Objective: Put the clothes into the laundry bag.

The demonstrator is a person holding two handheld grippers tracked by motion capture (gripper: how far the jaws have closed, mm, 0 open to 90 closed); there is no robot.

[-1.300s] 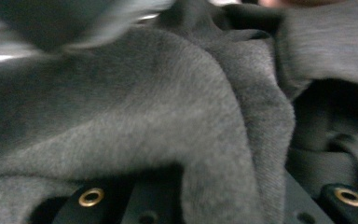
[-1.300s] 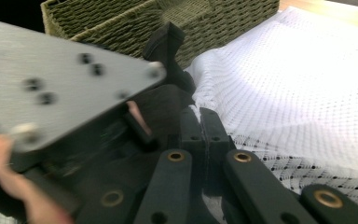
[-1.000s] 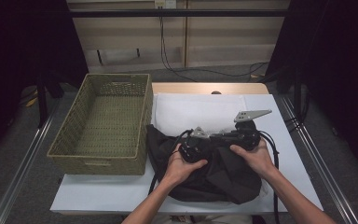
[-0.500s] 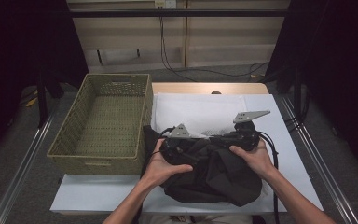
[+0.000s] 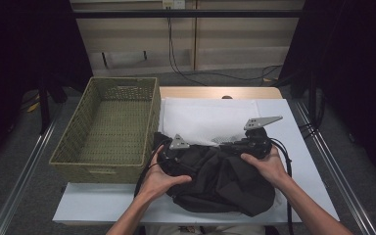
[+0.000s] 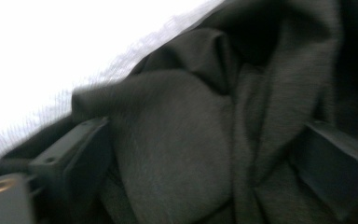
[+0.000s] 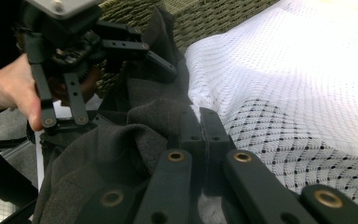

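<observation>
High view shows a dark garment bunched at the near centre of the white table, right of the wicker basket, partly over a white mesh cloth. Right gripper is clamped on a fold at the garment's far edge; left gripper has just been opening, jaws wide, fabric loose between them. Judged step: re-gripping for folding; next, the left gripper needs a fresh hold on the left edge.

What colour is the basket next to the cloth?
The basket is olive green and woven, clearest in the high view.
</observation>
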